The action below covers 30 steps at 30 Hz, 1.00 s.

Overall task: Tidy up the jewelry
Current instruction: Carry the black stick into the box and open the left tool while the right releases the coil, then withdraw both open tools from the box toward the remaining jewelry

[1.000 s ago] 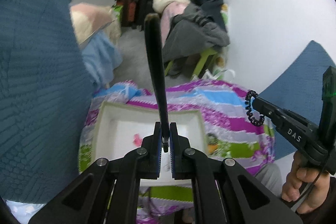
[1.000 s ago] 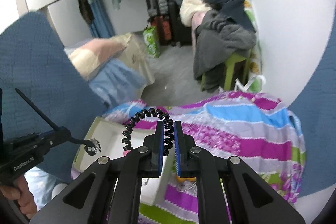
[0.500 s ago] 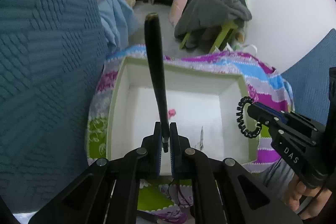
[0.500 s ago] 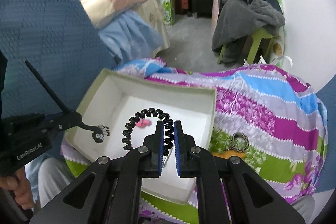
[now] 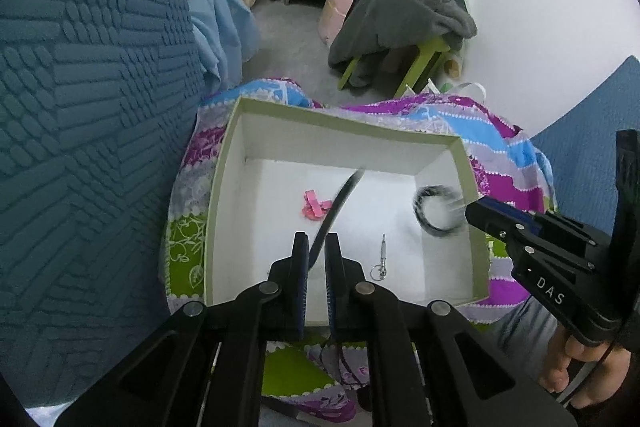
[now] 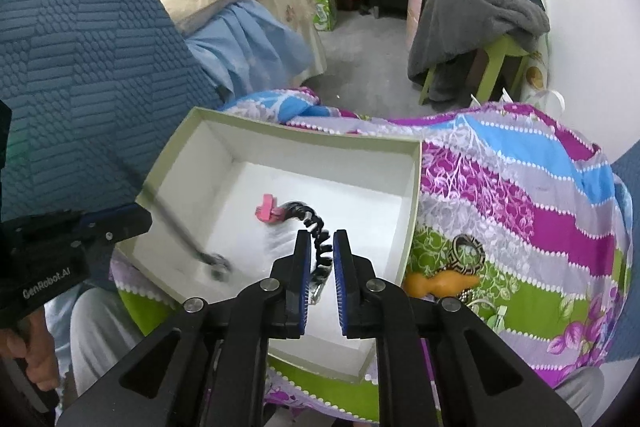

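Observation:
A white open box (image 5: pixel 436 143) (image 6: pixel 412 195) lies on a striped cloth. My left gripper (image 5: pixel 316 247) has parted slightly, and a long black hair stick (image 5: pixel 340 203) tips, blurred, out of it into the box; its beaded end (image 6: pixel 218 265) is near the box floor. My right gripper (image 6: pixel 320 247) has also parted slightly, with a black coiled hair tie (image 6: pixel 314 227) (image 5: pixel 436 205) slipping, blurred, from between the fingers. A pink clip (image 5: pixel 316 207) (image 6: pixel 266 213) and a small metal pin with a ring (image 5: pixel 380 261) lie in the box.
A patterned ring-shaped piece (image 6: pixel 466 251), an orange item (image 6: pixel 440 283) and small white pieces (image 6: pixel 496 315) lie on the cloth (image 6: pixel 520 187) right of the box. A blue textured wall (image 5: pixel 80 107) stands close on the left. Clothes and a green stool (image 6: pixel 496 59) are behind.
Both grippers came down over the box and their jaws parted slightly. The hair stick fell from upright to tilted into the box. The coiled tie dropped lower and is blurred.

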Each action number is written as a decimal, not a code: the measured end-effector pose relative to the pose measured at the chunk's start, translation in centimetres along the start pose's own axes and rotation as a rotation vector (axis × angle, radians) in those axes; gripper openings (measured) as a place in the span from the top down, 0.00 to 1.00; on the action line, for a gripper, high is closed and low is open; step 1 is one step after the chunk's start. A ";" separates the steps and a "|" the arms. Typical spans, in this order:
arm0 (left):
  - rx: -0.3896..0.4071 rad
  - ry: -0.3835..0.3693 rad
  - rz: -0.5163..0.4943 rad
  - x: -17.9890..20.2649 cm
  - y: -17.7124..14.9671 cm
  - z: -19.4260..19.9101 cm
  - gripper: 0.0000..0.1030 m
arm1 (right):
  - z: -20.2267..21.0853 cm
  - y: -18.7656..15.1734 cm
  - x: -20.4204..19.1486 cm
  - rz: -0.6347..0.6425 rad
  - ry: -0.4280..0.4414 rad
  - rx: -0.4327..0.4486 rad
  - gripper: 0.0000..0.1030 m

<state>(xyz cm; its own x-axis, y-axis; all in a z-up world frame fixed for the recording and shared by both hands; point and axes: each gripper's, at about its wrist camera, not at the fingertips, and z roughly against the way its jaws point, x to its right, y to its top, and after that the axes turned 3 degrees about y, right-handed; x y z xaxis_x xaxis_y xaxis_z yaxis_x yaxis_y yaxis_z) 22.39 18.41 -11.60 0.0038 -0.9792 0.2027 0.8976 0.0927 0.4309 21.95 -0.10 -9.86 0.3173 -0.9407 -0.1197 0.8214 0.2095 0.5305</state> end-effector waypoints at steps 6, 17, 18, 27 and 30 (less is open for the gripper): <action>0.071 0.023 0.019 0.9 0.3 2.9 0.48 | 3.3 1.0 -0.2 0.023 0.023 0.067 0.76; 0.263 0.062 0.020 3.7 0.4 11.8 0.37 | 12.0 1.9 0.1 0.079 0.039 0.252 0.70; 0.276 0.062 0.019 4.0 0.3 12.4 0.34 | 12.4 1.8 0.2 0.079 0.039 0.262 0.70; 0.361 0.053 0.022 8.1 -1.2 16.3 0.33 | 17.2 -0.5 2.7 0.082 0.000 0.352 0.69; 0.359 0.050 0.011 10.0 -1.8 16.4 0.33 | 18.2 -1.5 4.1 0.067 -0.005 0.365 0.69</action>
<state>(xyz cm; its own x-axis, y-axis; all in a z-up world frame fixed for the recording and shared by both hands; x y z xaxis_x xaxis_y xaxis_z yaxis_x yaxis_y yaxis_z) 13.59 11.45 4.07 0.0419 -0.9846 0.1699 0.6854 0.1520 0.7121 13.39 -9.11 4.15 0.3617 -0.9296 -0.0713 0.5752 0.1623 0.8017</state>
